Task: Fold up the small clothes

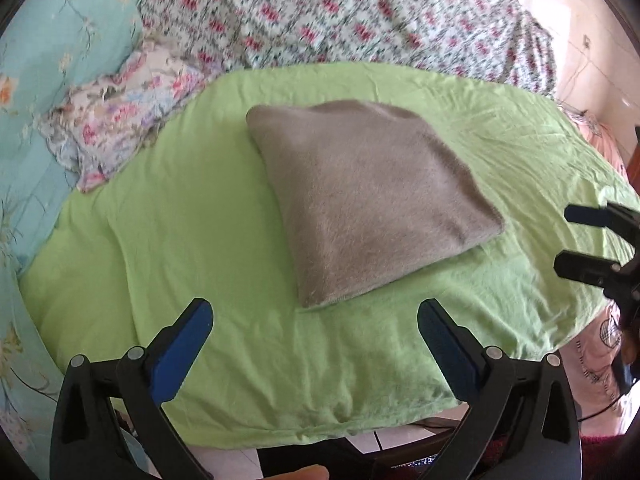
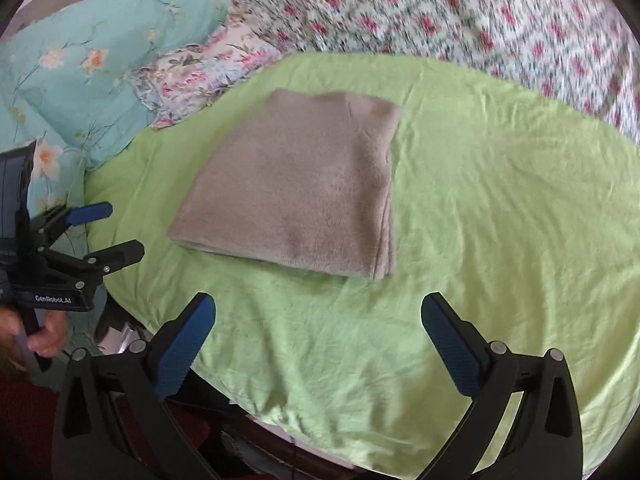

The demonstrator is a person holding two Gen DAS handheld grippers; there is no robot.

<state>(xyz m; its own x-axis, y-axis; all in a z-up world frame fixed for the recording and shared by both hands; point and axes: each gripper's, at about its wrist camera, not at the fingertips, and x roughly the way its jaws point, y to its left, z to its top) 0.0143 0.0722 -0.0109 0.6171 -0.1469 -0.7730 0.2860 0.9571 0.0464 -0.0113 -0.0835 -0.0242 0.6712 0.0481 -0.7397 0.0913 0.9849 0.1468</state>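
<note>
A grey-brown fuzzy garment [image 1: 368,196] lies folded into a flat square on the green sheet [image 1: 200,248]; it also shows in the right wrist view [image 2: 296,188], with stacked layer edges at its right side. My left gripper [image 1: 316,312] is open and empty, held above the sheet just short of the garment's near corner. My right gripper [image 2: 318,308] is open and empty, held above the sheet in front of the garment. Each gripper also shows in the other's view: the right one [image 1: 568,236] at the right edge, the left one [image 2: 120,228] at the left edge.
A turquoise floral quilt [image 1: 60,60] and a pastel floral cloth [image 1: 120,120] lie to the left. A red-and-white patterned blanket [image 1: 340,16] lies behind the sheet. The bed's front edge [image 1: 320,432] is just below the left gripper.
</note>
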